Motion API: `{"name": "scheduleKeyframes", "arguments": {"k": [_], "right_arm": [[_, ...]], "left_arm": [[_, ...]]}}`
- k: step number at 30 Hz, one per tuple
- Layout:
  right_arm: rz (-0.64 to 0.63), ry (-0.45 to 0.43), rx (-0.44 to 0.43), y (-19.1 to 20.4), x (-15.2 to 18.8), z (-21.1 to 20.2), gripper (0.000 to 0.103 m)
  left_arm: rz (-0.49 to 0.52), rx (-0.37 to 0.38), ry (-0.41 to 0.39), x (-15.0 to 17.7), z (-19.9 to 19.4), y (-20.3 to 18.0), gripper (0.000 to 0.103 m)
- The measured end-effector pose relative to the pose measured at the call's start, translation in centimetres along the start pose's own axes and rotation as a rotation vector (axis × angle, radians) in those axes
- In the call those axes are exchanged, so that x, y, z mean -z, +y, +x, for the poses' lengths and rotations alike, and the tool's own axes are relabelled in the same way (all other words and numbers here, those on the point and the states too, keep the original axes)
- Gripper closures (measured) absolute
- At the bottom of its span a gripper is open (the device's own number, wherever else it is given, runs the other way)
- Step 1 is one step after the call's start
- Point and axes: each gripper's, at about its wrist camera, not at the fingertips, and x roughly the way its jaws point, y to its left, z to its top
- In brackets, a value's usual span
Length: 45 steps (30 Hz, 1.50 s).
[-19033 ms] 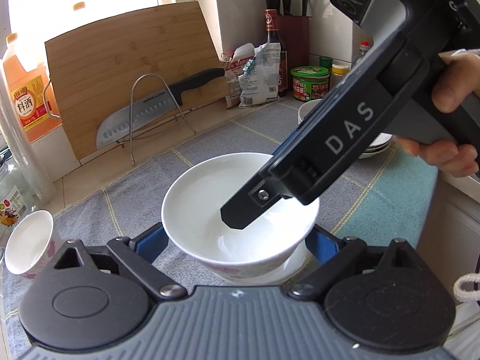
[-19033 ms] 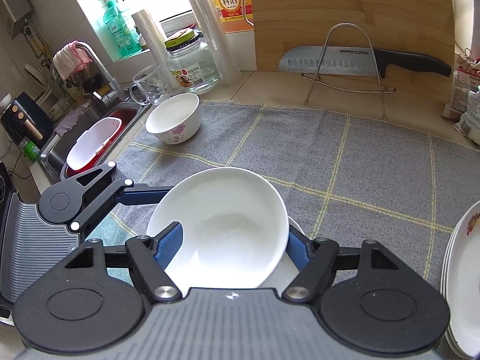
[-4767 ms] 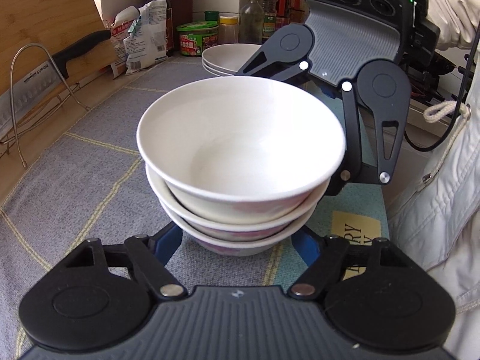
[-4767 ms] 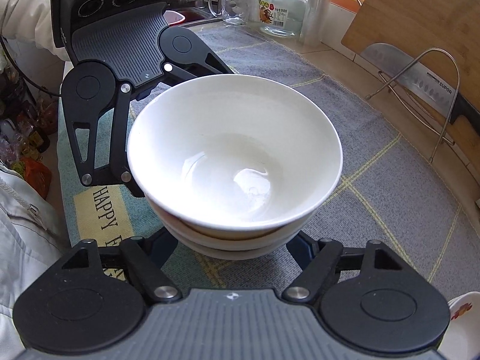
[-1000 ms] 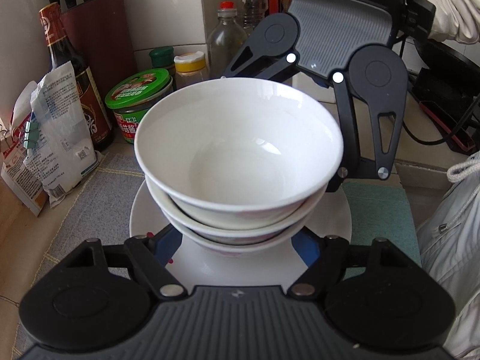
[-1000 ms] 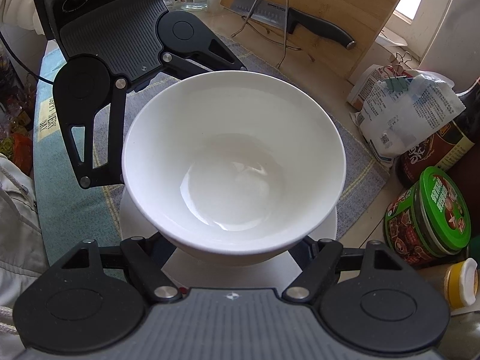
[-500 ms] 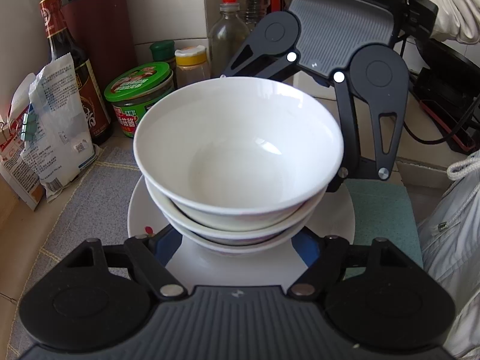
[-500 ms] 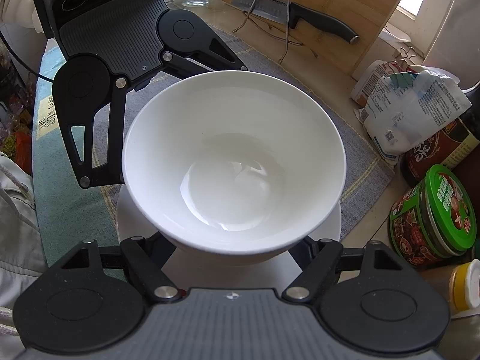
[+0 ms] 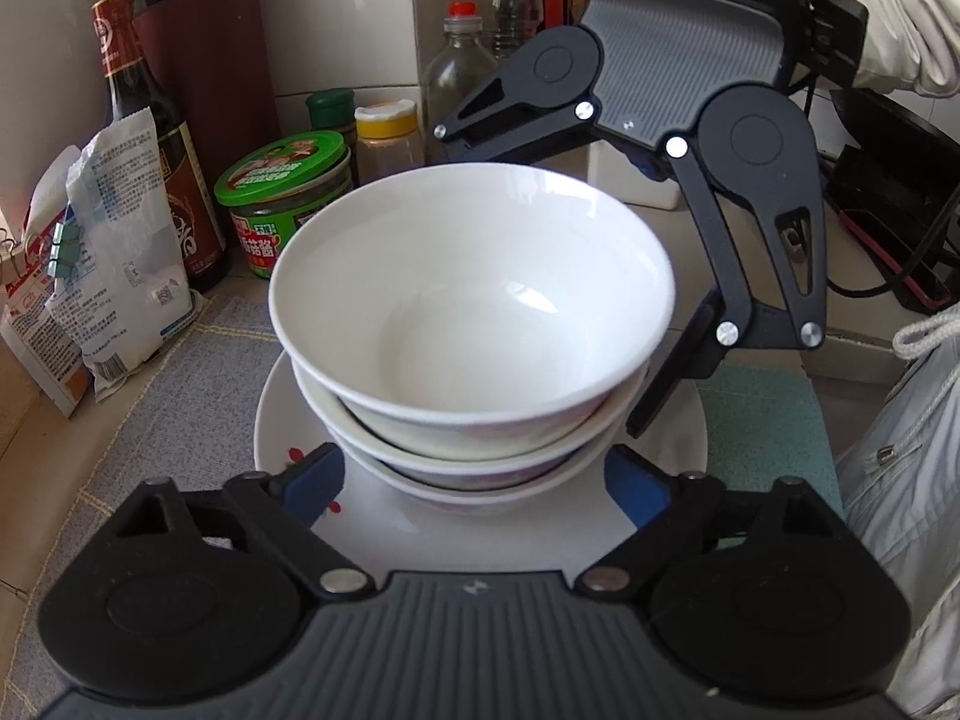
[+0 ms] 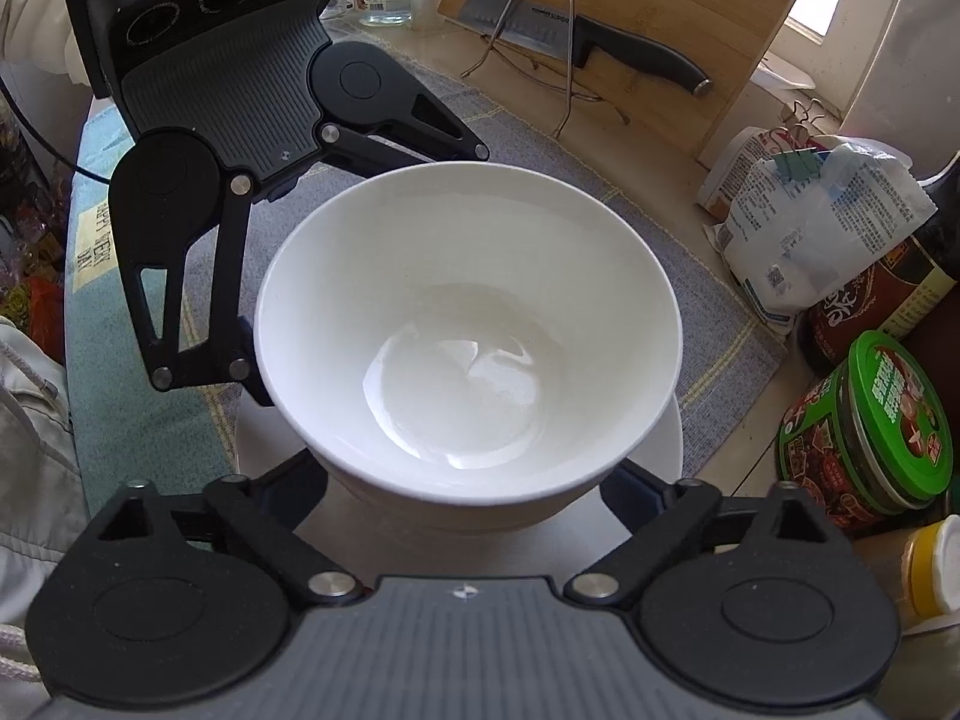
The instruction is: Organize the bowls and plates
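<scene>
**Bowls stacked on a plate at the counter's end**

Kitchen counter under a grey checked cloth (image 10: 708, 312) carries the scene. On it sits a white plate (image 9: 282, 420) with a small red flower print, and on the plate stands a stack of bowls (image 9: 474, 312), three nested and the top one empty and clean.

Left gripper (image 9: 474, 480) faces the stack from one side, right gripper (image 10: 468, 480) from the other; both sets of jaws are opening, with the stack between them but the blue pads standing clear of the bowls.

Beyond the plate, against the wall, stand a green-lidded jar (image 9: 282, 204), a yellow-capped jar (image 9: 384, 132), a dark sauce bottle (image 9: 150, 132) and clipped paper bags (image 9: 102, 252). Farther along the counter from the plate, a knife (image 10: 594, 42) rests in a wire rack against a wooden cutting board (image 10: 690, 18).
</scene>
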Motion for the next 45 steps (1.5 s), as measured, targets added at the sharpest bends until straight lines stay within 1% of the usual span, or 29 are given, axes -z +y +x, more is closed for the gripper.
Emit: {"name": "scheduleKeyframes", "arguments": {"k": [4,7,10,13,17,19,22,25,27,30,34,37,38,41,43,45], "right_arm": [[0.0,0.001,0.012,0.1,0.2,-0.1,0.0],[-0.004,-0.009,0.016,0.3,0.4,-0.4,0.0],[0.0,-0.019,0.028,0.4,0.6,-0.7,0.0],[0.012,-0.024,0.041,0.7,0.7,-1.0,0.0],[0.039,-0.015,0.101,1.7,0.7,-1.7,0.0],[0.071,-0.006,0.13,2.2,0.7,-2.0,0.0],[0.136,0.014,0.195,3.2,0.5,-2.6,0.0],[0.215,0.026,0.264,4.7,0.3,-3.0,0.0],[0.275,0.035,0.317,5.9,0.1,-3.2,0.0],[0.393,0.044,0.399,7.6,-0.2,-3.4,0.0],[0.55,0.01,0.49,10.4,-0.7,-3.9,0.0],[0.695,-0.008,0.568,12.9,-0.8,-3.9,0.0],[0.748,-0.014,0.587,13.5,-0.7,-3.9,0.0],[0.904,-0.031,0.639,15.4,-0.4,-3.9,0.0],[0.991,-0.043,0.651,16.5,-0.2,-4.0,0.0],[1.044,-0.058,0.663,17.5,-0.2,-4.2,0.0]], "left_arm": [[-0.015,-0.044,-0.004,0.4,-0.5,-0.4,0.004],[-0.031,-0.106,-0.025,0.7,-1.2,-0.9,0.004],[-0.058,-0.161,-0.06,0.9,-2.2,-1.5,0.001],[-0.087,-0.23,-0.089,1.0,-3.1,-2.0,0.001],[-0.135,-0.3,-0.127,1.5,-4.5,-2.4,0.001],[-0.149,-0.301,-0.166,1.9,-5.4,-2.6,0.001],[-0.179,-0.371,-0.227,2.5,-7.2,-3.2,0.001],[-0.169,-0.47,-0.235,3.2,-8.4,-3.9,0.001],[-0.181,-0.494,-0.232,3.8,-9.1,-4.2,0.001],[-0.232,-0.476,-0.243,5.1,-10.5,-4.4,0.001],[-0.324,-0.44,-0.239,6.9,-12.4,-4.5,0.001],[-0.396,-0.383,-0.218,7.7,-13.8,-5.0,0.001],[-0.413,-0.389,-0.209,7.8,-14.1,-5.2,0.001],[-0.458,-0.452,-0.179,7.7,-15.0,-6.2,0.001],[-0.505,-0.468,-0.137,7.5,-15.3,-6.4,0.001],[-0.561,-0.467,-0.098,7.5,-15.8,-6.5,0.001]]}}
